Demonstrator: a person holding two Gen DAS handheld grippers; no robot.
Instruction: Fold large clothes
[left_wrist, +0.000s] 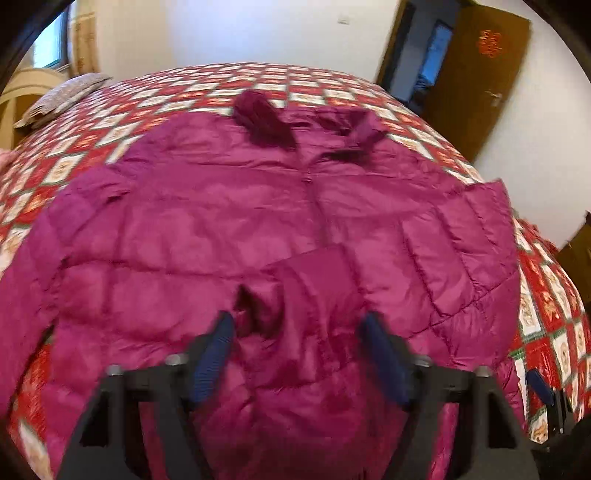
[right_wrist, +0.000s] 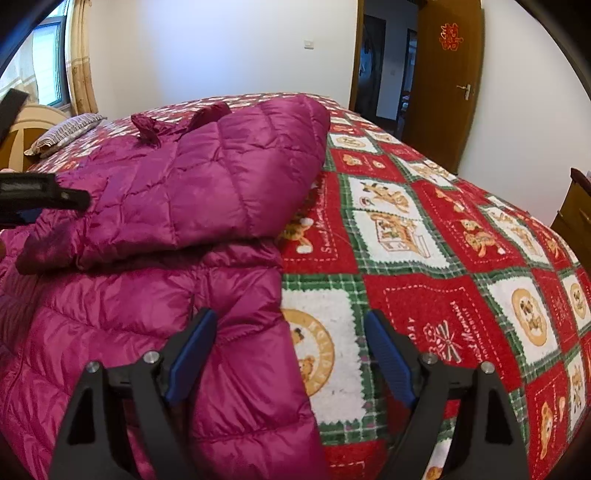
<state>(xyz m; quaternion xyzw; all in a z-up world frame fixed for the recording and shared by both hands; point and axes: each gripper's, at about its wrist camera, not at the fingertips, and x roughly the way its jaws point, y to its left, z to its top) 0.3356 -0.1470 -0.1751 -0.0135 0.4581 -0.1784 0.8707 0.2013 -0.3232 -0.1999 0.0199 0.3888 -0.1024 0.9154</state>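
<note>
- Bed covered by a red, white and green patchwork bear-print blanket (right_wrist: 424, 236); bare blanket lies under and beyond the right gripper's right finger.
- Magenta quilted puffer jacket (left_wrist: 207, 236) lies spread on the blanket, ahead of and beneath the left gripper's fingers; one sleeve is folded across its body.
- Striped grey pillow (right_wrist: 68, 131) lies at the far-left end, well beyond the fingers.

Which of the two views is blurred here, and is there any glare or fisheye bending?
Left wrist view: motion blur smears the left gripper and the jacket; the bed bulges like a dome. Right wrist view: sharp; right gripper crisp, soft sheen on the jacket, the door bowed by the lens.
</note>
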